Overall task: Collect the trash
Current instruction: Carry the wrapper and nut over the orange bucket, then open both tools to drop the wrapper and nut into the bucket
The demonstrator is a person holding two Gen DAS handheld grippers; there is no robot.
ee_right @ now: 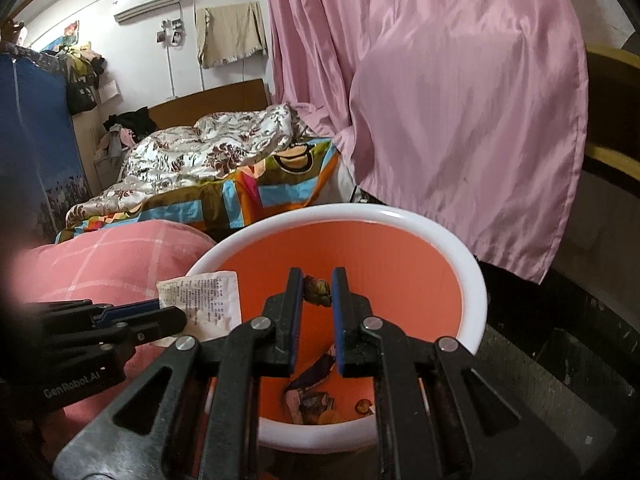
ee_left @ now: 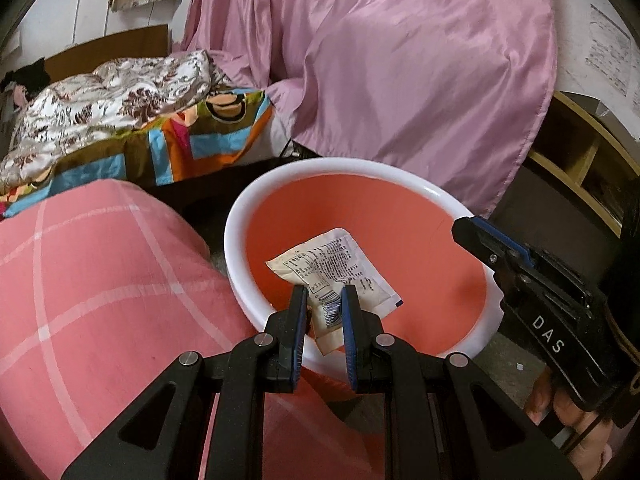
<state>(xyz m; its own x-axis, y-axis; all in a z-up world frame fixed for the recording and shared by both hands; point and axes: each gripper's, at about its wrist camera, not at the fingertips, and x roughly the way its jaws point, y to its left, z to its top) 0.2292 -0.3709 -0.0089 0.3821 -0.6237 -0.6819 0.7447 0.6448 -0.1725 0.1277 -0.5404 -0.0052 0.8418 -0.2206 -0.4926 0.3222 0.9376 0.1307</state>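
Observation:
An orange bin with a white rim (ee_left: 256, 208) (ee_right: 472, 264) stands on the floor beside a pink checked cushion. My left gripper (ee_left: 323, 300) is shut on a white printed packet (ee_left: 336, 264), holding it over the bin's near edge; the packet also shows in the right wrist view (ee_right: 208, 300). My right gripper (ee_right: 316, 284) is over the bin, its fingers nearly closed on a small brown scrap (ee_right: 318, 290). The right gripper shows in the left wrist view (ee_left: 472, 236). Several pieces of trash (ee_right: 316, 400) lie at the bin's bottom.
A pink checked cushion (ee_left: 100, 300) lies left of the bin. A bed with a patterned quilt (ee_left: 120, 112) is behind. A pink curtain (ee_left: 400, 60) hangs behind the bin. A wooden shelf (ee_left: 580, 160) is at right.

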